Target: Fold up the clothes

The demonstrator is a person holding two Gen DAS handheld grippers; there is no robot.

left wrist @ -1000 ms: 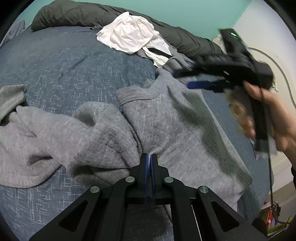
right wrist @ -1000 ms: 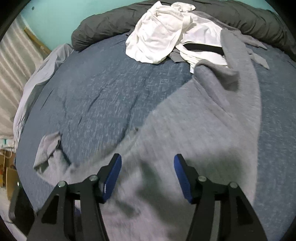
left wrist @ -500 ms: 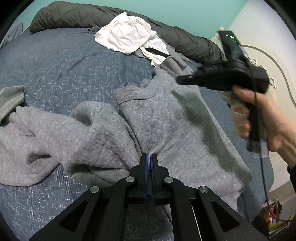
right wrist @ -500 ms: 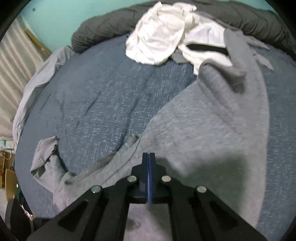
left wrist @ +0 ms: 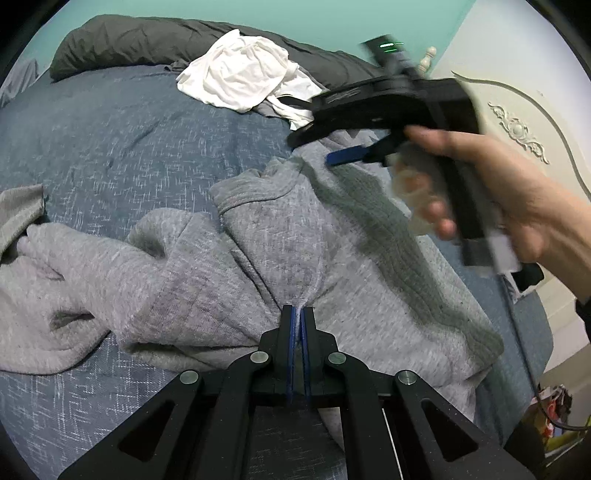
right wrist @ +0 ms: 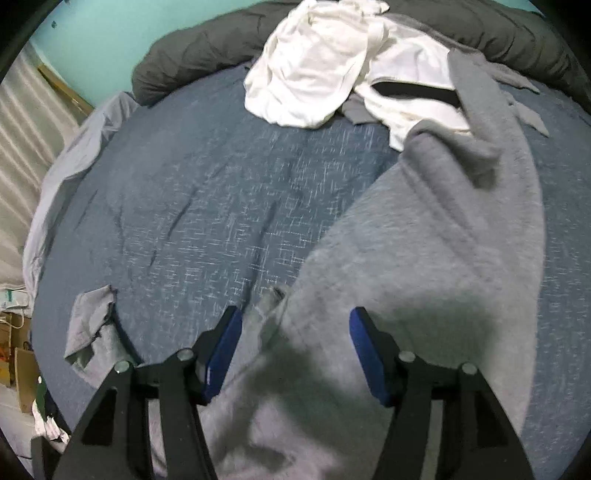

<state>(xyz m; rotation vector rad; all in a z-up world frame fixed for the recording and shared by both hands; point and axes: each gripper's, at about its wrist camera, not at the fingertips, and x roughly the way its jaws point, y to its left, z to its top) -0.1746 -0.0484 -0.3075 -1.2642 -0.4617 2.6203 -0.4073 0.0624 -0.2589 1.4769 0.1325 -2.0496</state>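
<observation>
A home bedroom: a bed (right wrist: 207, 206) in blue covers, dark duvet (left wrist: 140, 40) beyond the fingers, teal wall (left wrist: 295, 14), carved white headboard (left wrist: 517, 129).

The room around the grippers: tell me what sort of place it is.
Most likely a bedroom. The grey sweatshirt lies spread on a bed with a blue bedspread, a dark rolled duvet sits along the teal wall, and a white carved headboard or footboard stands at the side.
</observation>
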